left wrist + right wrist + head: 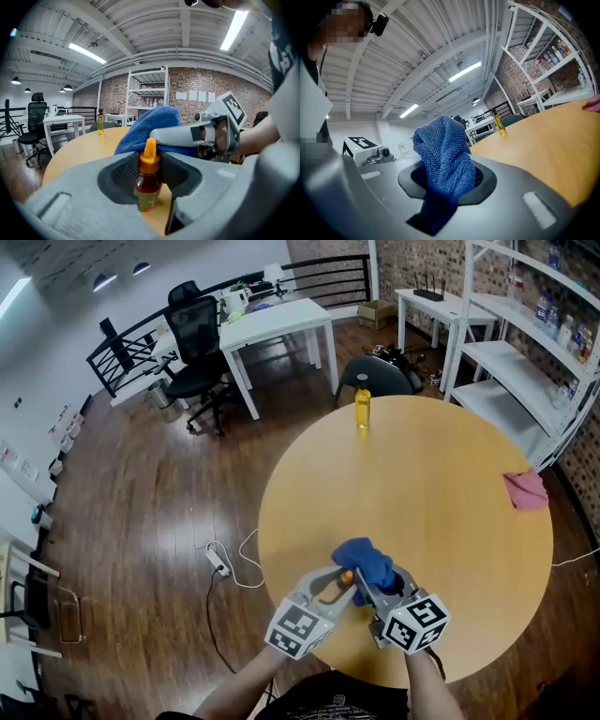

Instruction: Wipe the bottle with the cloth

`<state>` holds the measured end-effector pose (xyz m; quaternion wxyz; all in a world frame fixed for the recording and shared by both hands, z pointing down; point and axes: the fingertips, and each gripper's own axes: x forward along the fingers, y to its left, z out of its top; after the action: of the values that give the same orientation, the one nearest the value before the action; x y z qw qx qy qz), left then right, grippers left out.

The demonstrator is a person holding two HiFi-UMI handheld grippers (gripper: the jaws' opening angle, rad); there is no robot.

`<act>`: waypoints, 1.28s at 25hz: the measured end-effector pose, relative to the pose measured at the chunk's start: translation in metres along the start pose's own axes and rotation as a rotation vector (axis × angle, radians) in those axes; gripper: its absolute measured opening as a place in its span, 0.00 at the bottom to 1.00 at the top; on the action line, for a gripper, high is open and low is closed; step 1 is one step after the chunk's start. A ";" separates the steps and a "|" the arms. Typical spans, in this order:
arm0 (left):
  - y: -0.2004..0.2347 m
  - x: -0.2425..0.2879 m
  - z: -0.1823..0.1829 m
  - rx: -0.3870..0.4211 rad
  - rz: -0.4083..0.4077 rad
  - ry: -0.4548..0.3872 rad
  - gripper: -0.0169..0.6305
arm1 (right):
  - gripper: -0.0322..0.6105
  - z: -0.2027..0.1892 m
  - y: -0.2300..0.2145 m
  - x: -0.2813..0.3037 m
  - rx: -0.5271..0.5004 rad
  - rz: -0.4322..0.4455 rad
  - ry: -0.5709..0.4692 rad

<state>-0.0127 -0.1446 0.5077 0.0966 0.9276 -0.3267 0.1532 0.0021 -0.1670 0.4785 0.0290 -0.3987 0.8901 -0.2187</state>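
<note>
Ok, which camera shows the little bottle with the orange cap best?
The left gripper view: the orange-capped bottle stands close up, gripped by the left gripper. The head view shows only its orange cap peeking from under the blue cloth. The right gripper view shows just the cloth, no bottle.

The left gripper (149, 174) has its jaws clamped on a small orange-capped bottle (148, 183). The right gripper (446, 182), just beside it, pinches a blue cloth (442, 154). Both forearms (246, 688) reach forward, and the gripper tips converge.
</note>
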 end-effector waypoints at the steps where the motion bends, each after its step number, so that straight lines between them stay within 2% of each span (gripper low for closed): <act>1: 0.000 0.000 0.000 -0.002 0.000 -0.001 0.23 | 0.21 -0.001 -0.002 0.000 0.010 0.000 -0.003; 5: 0.000 0.001 0.001 0.010 0.005 0.001 0.23 | 0.21 -0.003 -0.007 -0.002 0.028 -0.007 -0.021; 8: 0.001 0.000 0.000 0.001 0.005 -0.001 0.23 | 0.21 -0.009 -0.016 -0.003 0.039 -0.043 -0.024; 12: 0.000 0.000 0.001 -0.008 0.005 -0.005 0.23 | 0.20 -0.037 -0.028 -0.004 0.003 -0.097 0.057; 20: 0.001 -0.003 0.000 -0.025 0.009 -0.015 0.23 | 0.21 -0.050 -0.035 -0.008 0.025 -0.144 0.038; 25: 0.002 -0.002 0.000 -0.029 0.009 -0.018 0.23 | 0.20 -0.066 -0.048 -0.010 0.018 -0.194 0.087; 32: 0.002 -0.001 -0.001 -0.034 0.008 -0.019 0.23 | 0.20 -0.082 -0.053 -0.009 -0.002 -0.211 0.146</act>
<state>-0.0151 -0.1457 0.5085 0.1085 0.9260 -0.3338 0.1391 0.0268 -0.1615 0.5737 -0.0594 -0.4733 0.8432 -0.2481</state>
